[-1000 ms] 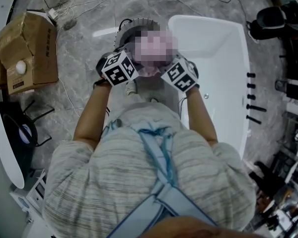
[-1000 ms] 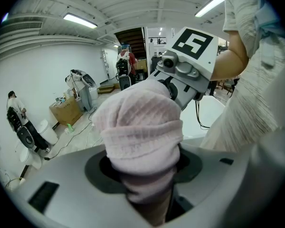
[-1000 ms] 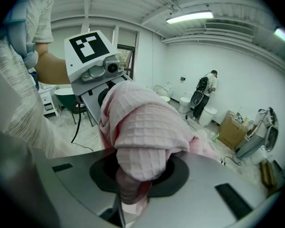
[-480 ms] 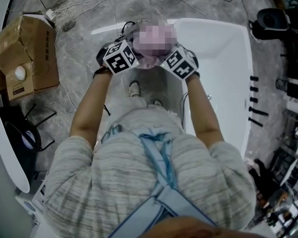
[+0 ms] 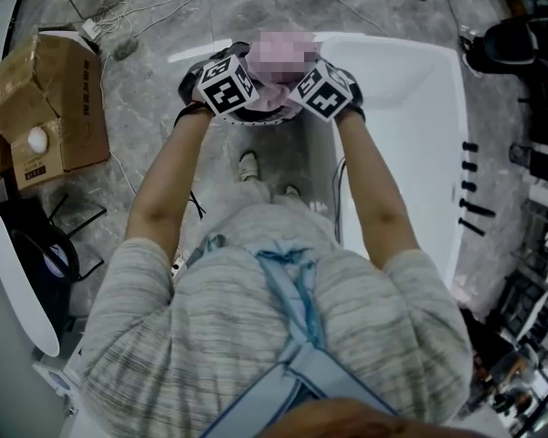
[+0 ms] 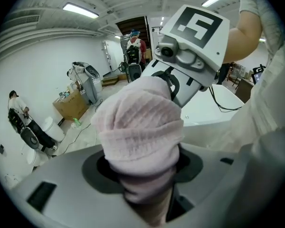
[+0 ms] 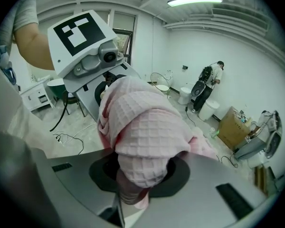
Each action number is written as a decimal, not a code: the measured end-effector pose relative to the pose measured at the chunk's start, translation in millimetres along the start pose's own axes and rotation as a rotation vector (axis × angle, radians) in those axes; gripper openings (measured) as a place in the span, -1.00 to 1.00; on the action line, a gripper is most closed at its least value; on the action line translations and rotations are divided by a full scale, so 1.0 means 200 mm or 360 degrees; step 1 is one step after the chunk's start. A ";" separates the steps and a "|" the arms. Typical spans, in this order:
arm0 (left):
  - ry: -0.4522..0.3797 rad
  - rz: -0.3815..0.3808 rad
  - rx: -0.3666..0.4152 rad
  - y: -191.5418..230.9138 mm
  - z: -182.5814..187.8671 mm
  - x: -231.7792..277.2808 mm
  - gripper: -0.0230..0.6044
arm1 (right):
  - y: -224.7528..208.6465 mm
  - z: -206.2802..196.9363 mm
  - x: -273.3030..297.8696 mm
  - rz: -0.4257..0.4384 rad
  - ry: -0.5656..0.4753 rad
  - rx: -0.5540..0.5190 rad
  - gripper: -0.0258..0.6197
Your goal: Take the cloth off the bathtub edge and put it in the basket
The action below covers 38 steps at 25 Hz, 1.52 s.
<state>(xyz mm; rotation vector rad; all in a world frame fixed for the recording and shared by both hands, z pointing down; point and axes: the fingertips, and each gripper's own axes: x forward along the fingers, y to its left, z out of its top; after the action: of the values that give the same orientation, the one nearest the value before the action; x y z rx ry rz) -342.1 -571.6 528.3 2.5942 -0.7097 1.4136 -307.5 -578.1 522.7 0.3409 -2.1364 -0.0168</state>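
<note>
Two hand-held grippers are seen clamped on one pink waffle-weave cloth (image 5: 272, 100), which is held bunched between them over a dark round ribbed basket (image 5: 248, 119). The left gripper (image 5: 239, 97) is shown with its jaws set fairly wide around a thick rolled wad of the fabric; in the left gripper view the wad fills the gap and bulges up past the jaws. The right gripper (image 5: 303, 94) is closed more narrowly on a folded end of the same cloth, the pinched part being drawn down between the jaws while the rest spills upward and to the side. The two tools are held close together, tips angled towards each other, each one's marker cube visible in the other's view. The cloth is off the rim of the white bathtub (image 5: 411, 108) and is carried just to the left of the tub's near corner, where the basket stands on the grey marbled floor (image 5: 155, 26). Whether the fabric touches the basket cannot be told from the head view. An open brown cardboard box (image 5: 50, 89) is seen well apart, at the left.
</note>
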 end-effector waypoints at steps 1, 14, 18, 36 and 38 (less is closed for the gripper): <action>0.0017 0.0012 0.0007 0.02 -0.01 0.01 -0.18 | -0.02 0.00 0.02 0.0005 0.0008 0.0005 -0.63; 0.0372 0.0035 -0.0006 0.16 -0.17 0.09 -0.07 | -0.05 -0.11 0.13 0.0164 0.0367 0.0038 -0.62; 0.0394 0.0075 -0.0014 0.21 -0.19 0.07 -0.06 | -0.05 -0.09 0.13 0.0198 0.0348 0.0122 -0.62; 0.0241 0.0114 -0.0056 0.16 -0.15 0.01 -0.06 | -0.07 -0.03 0.05 0.0002 0.0137 0.0219 -0.62; 0.0229 0.0108 -0.0067 0.15 -0.14 0.01 -0.06 | -0.05 -0.04 0.04 0.0017 0.0125 0.0238 -0.62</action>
<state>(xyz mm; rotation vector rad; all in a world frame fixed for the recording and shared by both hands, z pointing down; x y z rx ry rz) -376.0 -589.6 542.4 2.4288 -0.8044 1.5677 -303.1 -588.5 532.7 0.4109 -2.0661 0.1606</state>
